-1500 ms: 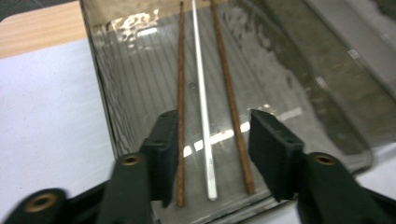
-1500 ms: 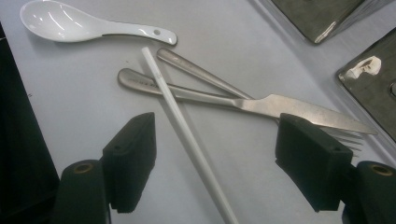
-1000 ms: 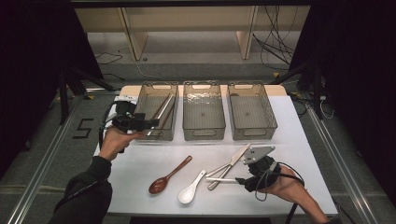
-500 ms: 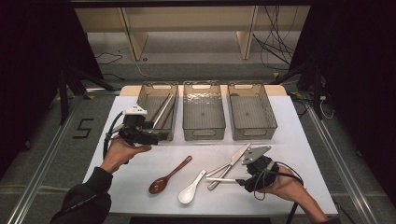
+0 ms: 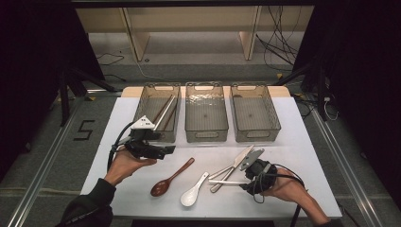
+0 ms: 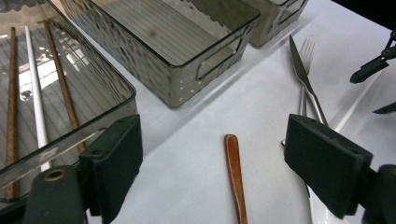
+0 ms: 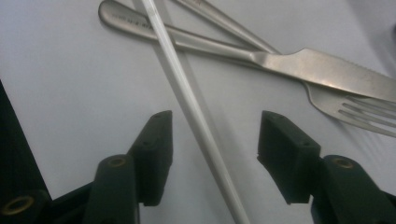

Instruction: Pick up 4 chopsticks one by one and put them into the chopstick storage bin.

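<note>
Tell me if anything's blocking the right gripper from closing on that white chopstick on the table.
Nothing visible does. The right gripper is open with the white chopstick lying between its jaws on the bare table. Farther along, the chopstick crosses the knife, away from the jaws.

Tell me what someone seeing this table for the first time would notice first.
Three clear grey plastic bins stand in a row at the far side of the white table; the leftmost holds brown and white chopsticks. Nearer the person, loose cutlery lies on the table: a brown wooden spoon, a white ceramic spoon, and a steel knife lying over a fork. The open right gripper straddles a thin white stick; the left gripper is open above the wooden spoon.
</note>
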Motion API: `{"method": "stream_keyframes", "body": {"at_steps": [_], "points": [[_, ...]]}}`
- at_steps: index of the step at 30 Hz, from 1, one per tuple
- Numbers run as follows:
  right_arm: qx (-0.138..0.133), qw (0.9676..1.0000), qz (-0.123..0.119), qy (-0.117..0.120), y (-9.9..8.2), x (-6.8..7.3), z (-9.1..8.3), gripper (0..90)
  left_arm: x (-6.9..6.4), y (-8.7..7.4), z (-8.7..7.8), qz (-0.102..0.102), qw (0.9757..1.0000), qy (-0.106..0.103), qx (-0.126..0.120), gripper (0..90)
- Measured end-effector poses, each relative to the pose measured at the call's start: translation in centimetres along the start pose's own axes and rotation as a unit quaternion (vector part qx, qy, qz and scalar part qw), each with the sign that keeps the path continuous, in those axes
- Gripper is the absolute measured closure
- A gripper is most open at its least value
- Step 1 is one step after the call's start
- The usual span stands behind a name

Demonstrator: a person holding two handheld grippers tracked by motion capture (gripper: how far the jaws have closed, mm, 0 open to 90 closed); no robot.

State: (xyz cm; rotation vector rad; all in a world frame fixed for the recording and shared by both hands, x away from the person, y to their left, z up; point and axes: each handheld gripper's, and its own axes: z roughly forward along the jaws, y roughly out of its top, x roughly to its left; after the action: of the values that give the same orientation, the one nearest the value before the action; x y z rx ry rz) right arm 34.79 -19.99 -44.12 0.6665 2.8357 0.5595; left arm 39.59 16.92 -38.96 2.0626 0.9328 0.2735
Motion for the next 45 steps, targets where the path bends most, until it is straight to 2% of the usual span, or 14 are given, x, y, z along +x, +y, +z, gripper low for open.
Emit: {"method": "stream_keyframes", "body": {"at_steps": [6, 10, 14, 15, 17, 21, 27, 30, 36, 43, 45], "points": [[0.03, 0.9995, -0.001, 0.012, 0.0, -0.5, 0.7, 56.1, -0.7, -0.4, 0.0, 0.012, 0.9999, 0.005, 0.003, 19.2], [0.04, 0.999, 0.004, 0.019, 0.1, -0.7, 1.1, 61.7, -0.8, -0.8, 0.0, 0.016, 0.9998, 0.007, 0.009, 19.2], [0.049, 0.9984, -0.004, 0.026, 0.2, -0.8, 1.4, 65.5, -1.0, -1.0, -0.1, 0.014, 0.9999, 0.004, 0.006, 19.2], [0.052, 0.9982, -0.011, 0.025, 0.2, -0.8, 1.4, 67.5, -1.0, -1.0, -0.1, 0.016, 0.9998, 0.003, 0.007, 19.2], [0.053, 0.9982, -0.006, 0.028, 0.3, -0.8, 1.6, 69.6, -1.2, -1.1, -0.1, 0.017, 0.9998, 0.003, 0.007, 19.2], [0.065, 0.9973, -0.017, 0.031, 0.3, -0.9, 1.8, 72.3, -1.5, -1.2, -0.1, 0.024, 0.9997, 0.003, 0.01, 19.0], [0.068, 0.9965, -0.026, 0.04, 0.4, -0.8, 1.9, 77.6, -1.6, -1.2, -0.1, 0.024, 0.9997, 0.002, 0.011, 18.9], [0.072, 0.9957, -0.045, 0.038, 0.5, -0.7, 1.9, 79.6, -1.6, -1.3, 0.0, 0.027, 0.9996, 0.003, 0.013, 18.9], [0.08, 0.9943, -0.059, 0.04, 0.7, -0.3, 1.9, 84.8, -1.6, -1.3, 0.1, 0.029, 0.9994, 0.002, 0.016, 18.9], [0.075, 0.9934, -0.078, 0.039, 0.8, 0.0, 1.7, 85.7, -2.0, -1.3, 0.3, 0.037, 0.9991, -0.003, 0.019, 19.2], [0.065, 0.9937, -0.084, 0.034, 1.0, 0.3, 1.5, 85.8, -2.2, -1.3, 0.4, 0.041, 0.9989, -0.006, 0.021, 19.5]]}}
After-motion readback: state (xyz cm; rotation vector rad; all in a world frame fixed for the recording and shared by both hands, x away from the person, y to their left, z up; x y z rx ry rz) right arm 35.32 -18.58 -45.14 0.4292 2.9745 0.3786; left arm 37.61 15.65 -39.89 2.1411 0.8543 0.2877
